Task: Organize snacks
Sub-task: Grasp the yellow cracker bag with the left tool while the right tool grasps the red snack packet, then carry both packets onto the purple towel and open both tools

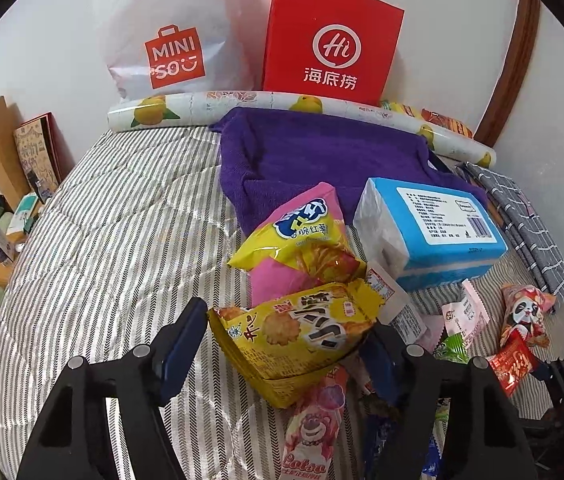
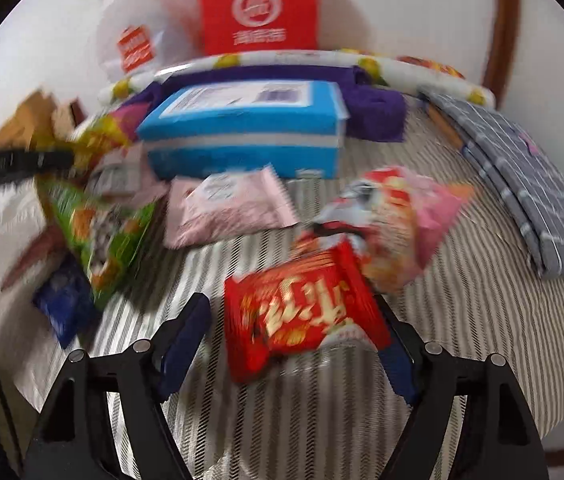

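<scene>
Straddling the yellow cracker pack [image 1: 302, 328], the left gripper [image 1: 288, 344] has its fingers spread, right pad apparently touching; whether they grip, I cannot tell. The pack's long axis runs ten-to-four.

The right gripper [image 2: 298, 340] is unclenched around the red snack packet [image 2: 302, 312] on the bed [image 2: 462, 320], axis eight-to-two, blurred.

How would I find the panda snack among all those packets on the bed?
Start at the blue tissue pack on the striped bed. Just right of it, toward the grey checked cloth, lies the panda snack: the only pink-ended wrapper with a cartoon panda face.
</scene>
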`<state>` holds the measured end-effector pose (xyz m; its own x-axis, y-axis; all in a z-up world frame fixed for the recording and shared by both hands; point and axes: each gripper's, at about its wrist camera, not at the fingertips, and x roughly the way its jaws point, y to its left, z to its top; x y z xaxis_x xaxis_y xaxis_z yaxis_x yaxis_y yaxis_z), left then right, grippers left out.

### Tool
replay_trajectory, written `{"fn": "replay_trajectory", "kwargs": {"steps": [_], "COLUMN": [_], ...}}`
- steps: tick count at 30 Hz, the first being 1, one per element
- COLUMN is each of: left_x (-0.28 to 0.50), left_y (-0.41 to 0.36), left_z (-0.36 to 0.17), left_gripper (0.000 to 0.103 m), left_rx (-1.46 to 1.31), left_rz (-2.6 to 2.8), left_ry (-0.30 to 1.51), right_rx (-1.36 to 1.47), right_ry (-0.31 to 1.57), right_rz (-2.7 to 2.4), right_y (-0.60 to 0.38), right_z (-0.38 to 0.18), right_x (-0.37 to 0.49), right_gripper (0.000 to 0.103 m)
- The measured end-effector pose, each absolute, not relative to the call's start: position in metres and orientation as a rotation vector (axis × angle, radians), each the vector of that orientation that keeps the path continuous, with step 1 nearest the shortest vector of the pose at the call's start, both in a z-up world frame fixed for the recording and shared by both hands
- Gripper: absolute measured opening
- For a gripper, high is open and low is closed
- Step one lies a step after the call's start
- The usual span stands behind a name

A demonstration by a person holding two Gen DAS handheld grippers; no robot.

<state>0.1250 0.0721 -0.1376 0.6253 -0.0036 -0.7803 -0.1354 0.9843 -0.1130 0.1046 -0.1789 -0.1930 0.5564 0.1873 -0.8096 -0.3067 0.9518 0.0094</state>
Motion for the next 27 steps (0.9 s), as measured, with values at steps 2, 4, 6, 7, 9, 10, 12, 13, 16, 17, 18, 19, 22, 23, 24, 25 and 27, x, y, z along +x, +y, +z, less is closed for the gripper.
{"fn": "replay_trajectory", "kwargs": {"steps": [2, 4, 6, 7, 9, 10, 12, 13, 16, 17, 18, 19, 22, 23, 24, 25, 27], "left_x": [0.124, 0.122, 0.119, 0.117, 0.114, 0.111, 0.108, 0.106, 0.099, 0.096, 0.094, 0.092, 0.088, 0.087, 0.086, 0.086, 0.085], "left_y": [0.073, 0.074, 0.074, 0.075, 0.076, 0.077, 0.079, 0.08, 0.082, 0.082, 0.083, 0.084, 0.084, 0.084, 0.084, 0.083, 0.082], "left_z": [-0.137, -0.135, -0.133, -0.131, -0.128, -0.126, -0.123, -0.121, -0.114, -0.111, -0.109, -0.107, -0.099, -0.096, -0.094, -0.091, -0.084], "left_gripper": [0.071, 0.071, 0.071, 0.071, 0.071, 0.071, 0.07, 0.07, 0.07, 0.07, 0.07, 0.07, 0.07, 0.07, 0.07, 0.07, 0.07], "left_rx": [-0.17, -0.178, -0.181, -0.183, -0.19, -0.195, -0.201, -0.203, -0.205, -0.205, -0.207, -0.208, -0.215, -0.219, -0.221, -0.223, -0.222], "left_rz": [0.076, 0.073, 0.071, 0.07, 0.065, 0.062, 0.063, 0.064, 0.066, 0.067, 0.066, 0.066, 0.066, 0.063, 0.059, 0.055, 0.047], "left_ry": [0.891, 0.885, 0.879, 0.875, 0.871, 0.868, 0.863, 0.86, 0.845, 0.841, 0.839, 0.837, 0.83, 0.826, 0.824, 0.82, 0.812], "right_rx": [-0.147, -0.117, -0.107, -0.1, -0.098, -0.092, -0.076, -0.078, -0.074, -0.065, -0.059, -0.051, -0.055, -0.057, -0.055, -0.051, -0.049], "right_ry": [0.913, 0.909, 0.908, 0.9, 0.883, 0.884, 0.879, 0.874, 0.865, 0.864, 0.863, 0.858, 0.835, 0.829, 0.818, 0.807, 0.792], "right_rz": [0.3, 0.323, 0.326, 0.328, 0.323, 0.33, 0.347, 0.348, 0.352, 0.357, 0.36, 0.363, 0.355, 0.353, 0.353, 0.352, 0.346], "right_y": [-0.177, -0.181, -0.182, -0.183, -0.184, -0.184, -0.183, -0.181, -0.178, -0.178, -0.179, -0.179, -0.179, -0.178, -0.178, -0.178, -0.179], "right_z": [-0.192, -0.191, -0.191, -0.189, -0.184, -0.182, -0.177, -0.175, -0.171, -0.168, -0.167, -0.163, -0.15, -0.147, -0.142, -0.135, -0.124], "right_x": [0.101, 0.1, 0.1, 0.099, 0.097, 0.095, 0.093, 0.092, 0.088, 0.087, 0.086, 0.084, 0.081, 0.08, 0.079, 0.078, 0.078], "right_gripper": [0.069, 0.063, 0.062, 0.06, 0.052, 0.052, 0.053, 0.052, 0.052, 0.052, 0.052, 0.052, 0.052, 0.052, 0.052, 0.052, 0.052]}}
